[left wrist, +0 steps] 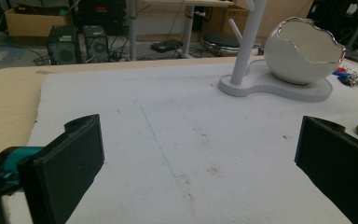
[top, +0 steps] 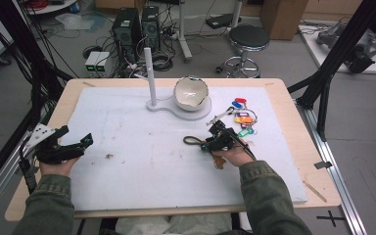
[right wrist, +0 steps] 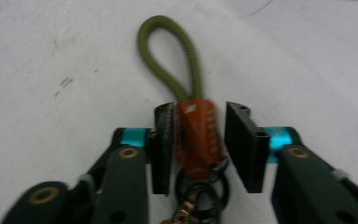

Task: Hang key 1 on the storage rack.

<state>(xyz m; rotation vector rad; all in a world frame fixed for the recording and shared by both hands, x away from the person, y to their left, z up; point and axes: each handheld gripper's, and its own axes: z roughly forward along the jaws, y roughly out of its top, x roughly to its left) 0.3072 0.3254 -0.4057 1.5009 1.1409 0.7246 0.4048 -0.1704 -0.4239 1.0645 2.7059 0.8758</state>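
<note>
Your key strap (right wrist: 193, 135), the one with the brown leather tab and the olive cord loop, lies flat on the white mat (top: 142, 147) right of the middle, and your right tongs (right wrist: 199, 133) straddle the tab. The right gripper view gives what the high view cannot: one pad touches the leather, the other stands just off it with a thin gap, so the jaws are narrow but not yet clamped. A dark ring and brass clip hang below the tab. From above, your left tongs (top: 73, 142) sit well apart at the mat's left edge, jaws wide and empty. One egg-shaped white bowl (top: 191, 93), one white peg stand (top: 150, 78), one bunch of coloured key tags (top: 244, 117) on the table (top: 293, 127).
</note>
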